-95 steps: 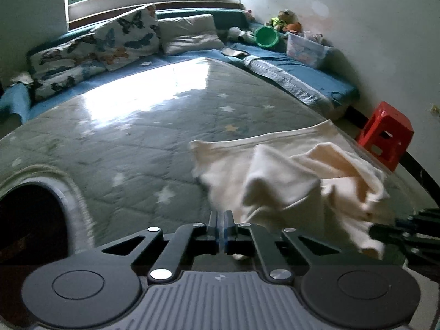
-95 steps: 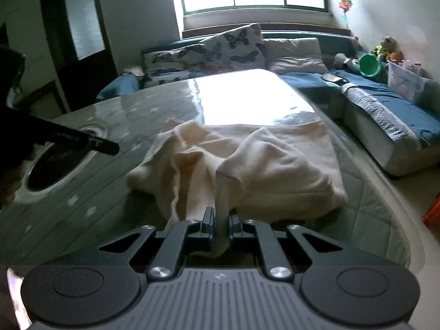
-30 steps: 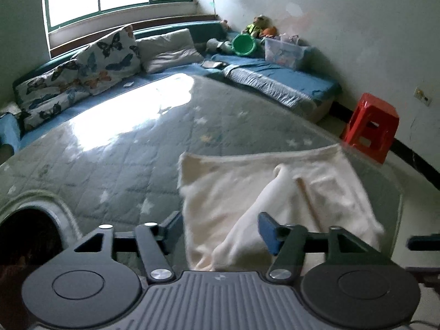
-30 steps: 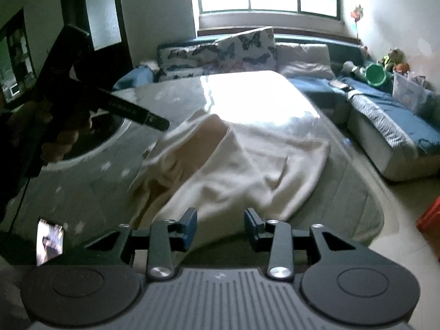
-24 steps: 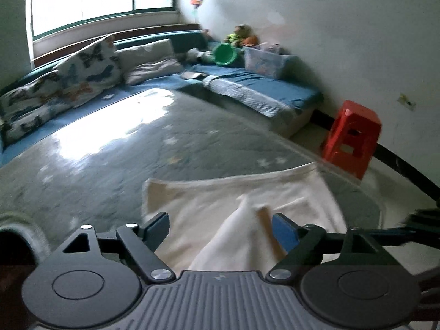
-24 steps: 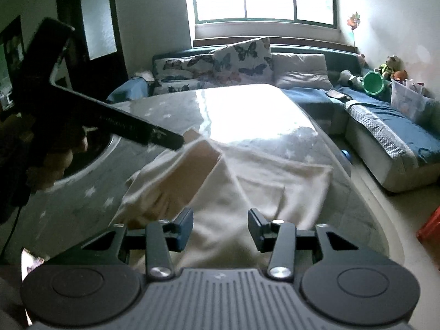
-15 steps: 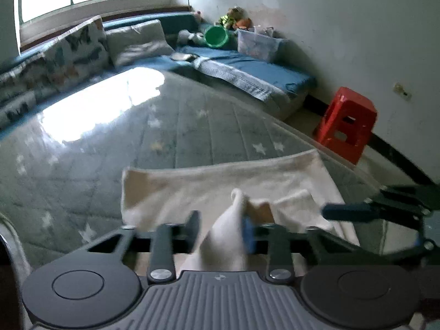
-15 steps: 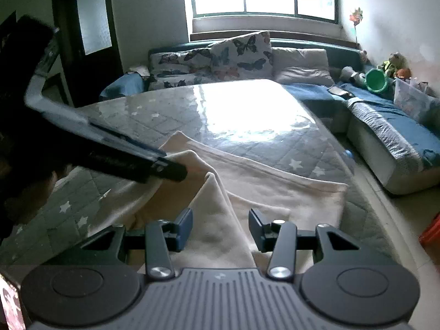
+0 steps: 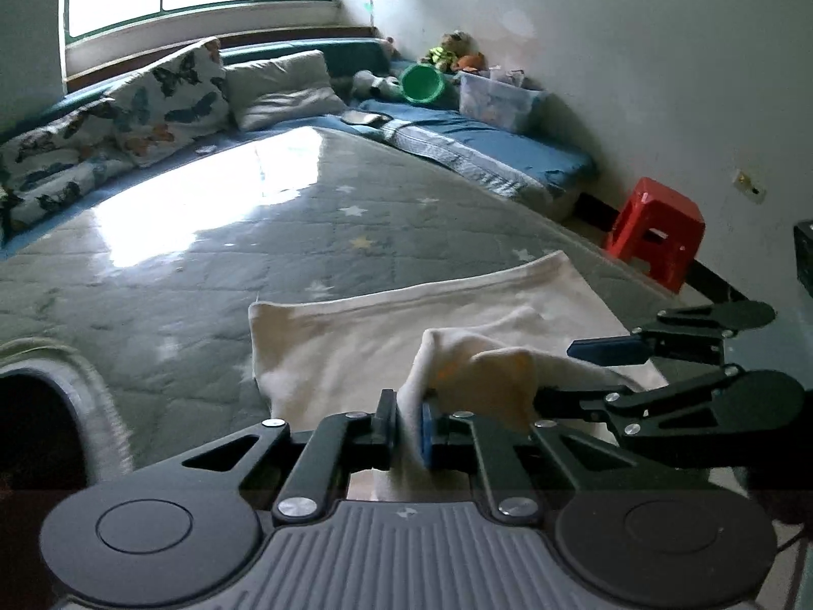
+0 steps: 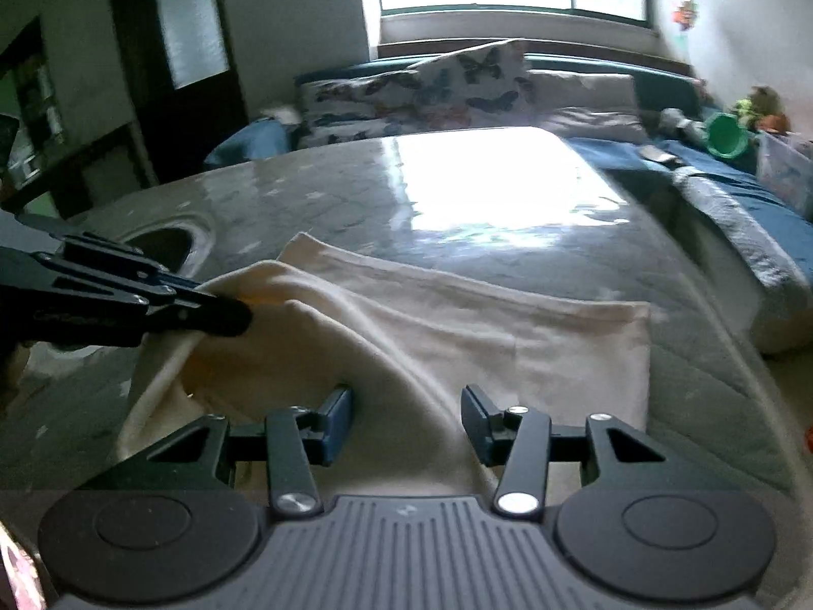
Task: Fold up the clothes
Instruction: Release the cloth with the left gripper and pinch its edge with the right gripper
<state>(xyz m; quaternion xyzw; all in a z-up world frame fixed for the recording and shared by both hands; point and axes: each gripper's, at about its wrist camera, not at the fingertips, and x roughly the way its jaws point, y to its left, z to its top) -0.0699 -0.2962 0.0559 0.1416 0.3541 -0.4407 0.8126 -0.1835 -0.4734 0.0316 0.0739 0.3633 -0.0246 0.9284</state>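
A cream garment (image 9: 355, 335) lies partly spread near the front edge of a grey-green starred quilt (image 9: 254, 234). My left gripper (image 9: 409, 417) is closing its jaws, and its pads pinch a raised fold of the garment, lifted into a peak. In the right wrist view the left gripper (image 10: 223, 315) reaches in from the left, holding that fold above the garment (image 10: 482, 335). My right gripper (image 10: 406, 417) stands open just above the cloth, a ridge of fabric running between its fingers without being pinched. In the left wrist view the right gripper (image 9: 554, 373) sits at the right, beside the held fold.
A red stool (image 9: 655, 234) stands on the floor past the quilt's right edge. A blue bench cushion (image 9: 482, 147) carries a green bowl (image 9: 421, 82) and a clear bin (image 9: 498, 99). Butterfly pillows (image 9: 167, 96) line the back. A dark door (image 10: 173, 76) is at far left.
The left jaws went from wide open to pinching a fold of the garment. The right gripper moved in lower over the cloth, still open, after letting go of it earlier.
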